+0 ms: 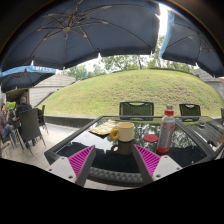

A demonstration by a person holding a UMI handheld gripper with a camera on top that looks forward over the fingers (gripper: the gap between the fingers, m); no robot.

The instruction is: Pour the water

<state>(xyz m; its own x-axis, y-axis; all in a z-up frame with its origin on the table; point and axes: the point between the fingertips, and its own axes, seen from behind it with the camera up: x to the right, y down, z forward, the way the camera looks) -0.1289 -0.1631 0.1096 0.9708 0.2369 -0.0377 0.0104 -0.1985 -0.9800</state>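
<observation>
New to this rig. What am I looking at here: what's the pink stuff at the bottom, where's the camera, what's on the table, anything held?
There is no robot arm. A person carries a hand-held two-finger gripper, and the single wide-angle camera rides on it, looking forward along the fingers. The pink patches are the pads on the fingers' inner faces. The fingers stand open and hold nothing.

Ahead is a dark glass-topped patio table outdoors, under dark blue parasols, with a grassy bank behind. On the table, beyond the fingers, stand a pale yellow mug, a clear plastic bottle with a red cap and a small red-rimmed cup. Something flat lies behind the mug; I cannot tell what. Dark chairs surround the table.
</observation>
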